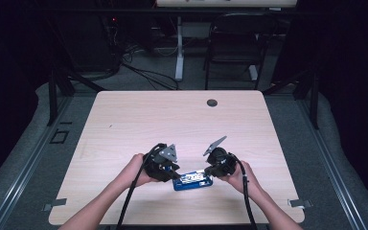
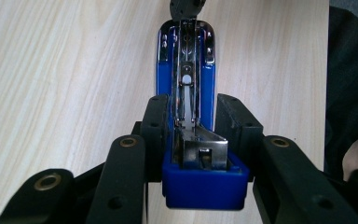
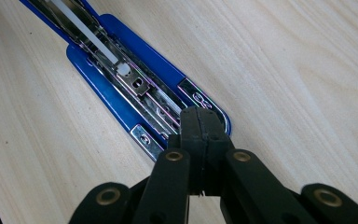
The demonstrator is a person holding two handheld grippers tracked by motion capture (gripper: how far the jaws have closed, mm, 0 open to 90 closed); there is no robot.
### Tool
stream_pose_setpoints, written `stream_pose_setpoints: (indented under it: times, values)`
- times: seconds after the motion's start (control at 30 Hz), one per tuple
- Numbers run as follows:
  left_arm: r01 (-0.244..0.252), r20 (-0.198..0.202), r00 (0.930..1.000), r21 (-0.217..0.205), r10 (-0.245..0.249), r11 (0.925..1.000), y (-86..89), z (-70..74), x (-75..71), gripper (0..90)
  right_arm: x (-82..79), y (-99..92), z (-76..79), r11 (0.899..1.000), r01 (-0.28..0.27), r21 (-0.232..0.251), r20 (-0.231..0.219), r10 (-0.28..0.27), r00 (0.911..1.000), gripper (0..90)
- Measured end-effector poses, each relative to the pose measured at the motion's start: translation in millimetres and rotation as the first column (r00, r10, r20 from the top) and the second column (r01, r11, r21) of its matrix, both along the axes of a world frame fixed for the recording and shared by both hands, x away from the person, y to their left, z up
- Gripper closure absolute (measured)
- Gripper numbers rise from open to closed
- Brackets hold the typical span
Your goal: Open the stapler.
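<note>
Left gripper [image 2: 186, 140] clamps the blue stapler's [image 2: 186, 93] rear; right gripper [image 3: 200, 128], jaws closed empty, presses its front—could slip off the chrome.

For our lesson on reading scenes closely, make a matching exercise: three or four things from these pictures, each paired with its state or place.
Things:
1. stapler
2. left claw
3. right claw
4. chair

States or places:
A. jaws pressed together at the stapler's tip
B. beyond the table's far edge
C. lies opened on the table
D. jaws astride the stapler's blue rear end

Pairs: 1-C, 2-D, 3-A, 4-B
</note>
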State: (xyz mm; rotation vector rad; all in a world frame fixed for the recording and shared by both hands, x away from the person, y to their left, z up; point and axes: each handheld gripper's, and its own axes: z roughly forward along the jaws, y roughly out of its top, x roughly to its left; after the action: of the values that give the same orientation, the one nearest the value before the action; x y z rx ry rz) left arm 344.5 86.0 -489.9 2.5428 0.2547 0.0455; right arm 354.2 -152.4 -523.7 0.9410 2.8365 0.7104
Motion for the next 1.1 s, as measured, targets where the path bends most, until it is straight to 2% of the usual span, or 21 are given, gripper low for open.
stream_pose_setpoints:
  times: [0.23,0.7,0.97,1.1]
  values:
    - [-0.025,-0.016,0.9996,-0.034,0.024,0.9991,14.0,-8.4,-2.3,65.7,0.1,0.2,-1.7,1.000,0.009,0.003,-0.003,-0.009,1.0000,90.0]
    - [-0.039,-0.034,0.9987,0.001,0.039,0.9992,16.0,-10.6,-2.8,65.7,0.7,-0.3,-1.9,1.000,0.005,0.007,-0.004,-0.005,1.0000,90.0]
    - [-0.047,-0.046,0.9977,0.046,0.049,0.9979,19.4,-16.0,-4.7,65.6,0.4,-0.2,-1.9,1.000,0.006,0.003,-0.001,-0.006,1.0000,90.0]
    - [-0.040,-0.058,0.9972,0.111,0.047,0.9930,20.7,-27.8,-5.2,65.7,-0.1,0.7,-2.9,1.000,0.012,-0.005,0.000,-0.012,0.9999,90.0]
